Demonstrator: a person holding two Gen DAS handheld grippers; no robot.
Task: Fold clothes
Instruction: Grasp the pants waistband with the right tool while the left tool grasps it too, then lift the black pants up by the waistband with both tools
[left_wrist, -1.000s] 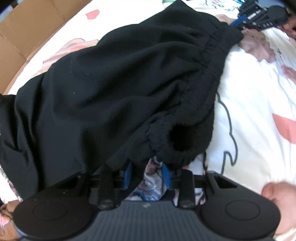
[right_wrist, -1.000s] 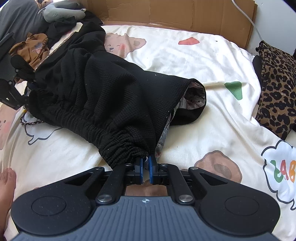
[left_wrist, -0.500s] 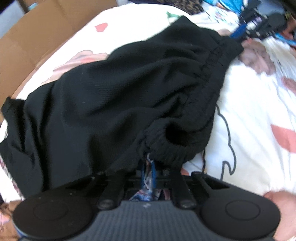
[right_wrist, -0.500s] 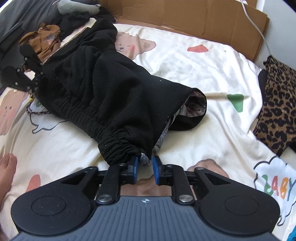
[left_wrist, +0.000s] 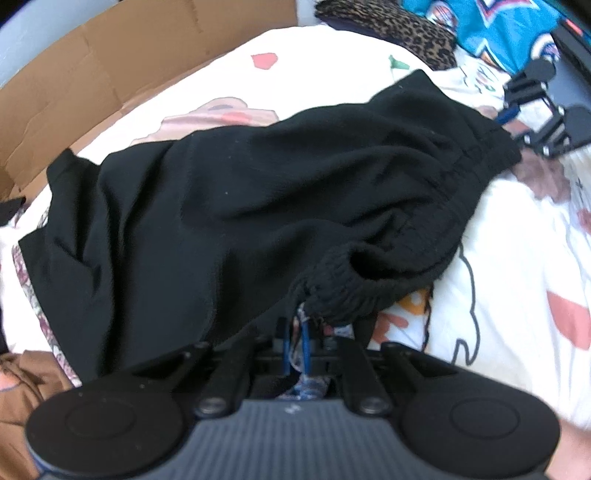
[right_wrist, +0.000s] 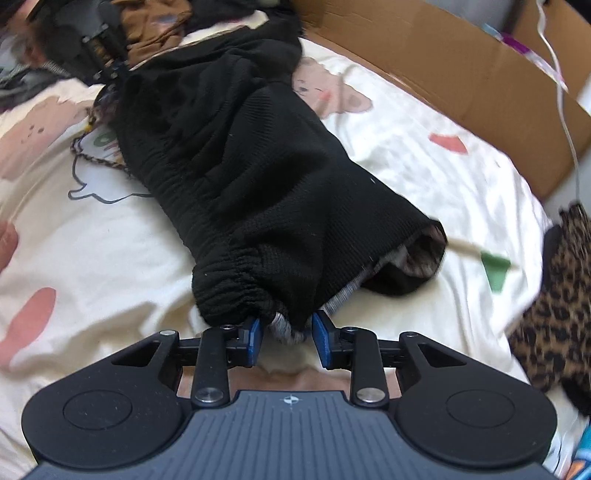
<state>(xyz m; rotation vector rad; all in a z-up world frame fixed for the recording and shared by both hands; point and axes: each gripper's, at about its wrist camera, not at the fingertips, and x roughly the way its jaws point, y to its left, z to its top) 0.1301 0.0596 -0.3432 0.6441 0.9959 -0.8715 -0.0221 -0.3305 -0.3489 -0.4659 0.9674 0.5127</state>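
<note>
Black shorts (left_wrist: 258, 206) with an elastic waistband and a patterned lining lie stretched across a cartoon-print bed sheet (left_wrist: 509, 295). In the left wrist view my left gripper (left_wrist: 295, 343) is shut on the waistband corner, pinching the patterned lining between its blue pads. In the right wrist view the shorts (right_wrist: 240, 177) run away towards the upper left. My right gripper (right_wrist: 287, 338) stands open at the other waistband corner, and a lump of grey lining sits loose between its spread pads. The right gripper (left_wrist: 532, 107) also shows far off in the left wrist view.
Cardboard (right_wrist: 461, 70) lines the far side of the bed. A leopard-print cloth (right_wrist: 554, 314) lies at the right edge, and a brown garment (left_wrist: 22, 398) at the left. A blue printed garment (left_wrist: 491, 29) and a white cable (right_wrist: 561, 96) are near the wall.
My left gripper went from open to shut on the waistband corner. My right gripper went from shut to open, letting go of its corner. Both cameras have swung, and the shorts lie flatter.
</note>
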